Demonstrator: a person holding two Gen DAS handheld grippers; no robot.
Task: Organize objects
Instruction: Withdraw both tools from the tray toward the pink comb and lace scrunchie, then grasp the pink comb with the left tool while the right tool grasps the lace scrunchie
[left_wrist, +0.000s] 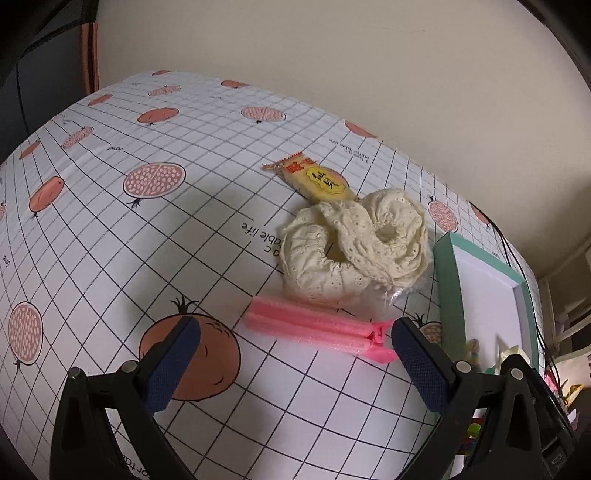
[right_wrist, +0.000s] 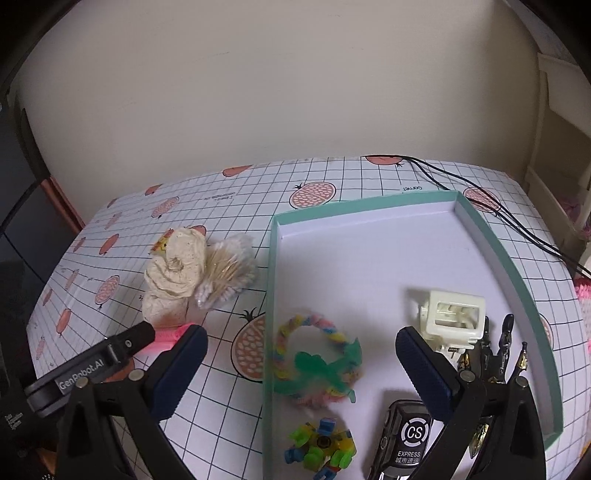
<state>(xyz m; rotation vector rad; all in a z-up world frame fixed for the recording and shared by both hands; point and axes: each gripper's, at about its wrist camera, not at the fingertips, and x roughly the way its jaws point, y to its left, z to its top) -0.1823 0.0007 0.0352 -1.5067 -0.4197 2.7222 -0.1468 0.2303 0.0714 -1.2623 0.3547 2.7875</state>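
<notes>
Left gripper (left_wrist: 295, 338) hovers with fingers (left_wrist: 173, 365) spread wide above the bench (left_wrist: 110, 229); a pink clip (left_wrist: 317, 332) lies between them, cream lace cloth (left_wrist: 351, 251) just beyond.

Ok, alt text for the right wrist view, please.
A teal-rimmed tray holds a rainbow braided ring, a cream plastic clip, a toy car and a bright spinner toy, seen between the open right tongs. Left of it, on the pomegranate-print tablecloth, lies cream lace fabric.

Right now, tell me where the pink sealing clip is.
The pink sealing clip lies on the tablecloth outside the teal tray, just in front of the cream lace fabric, between the left gripper's open jaws.
</notes>
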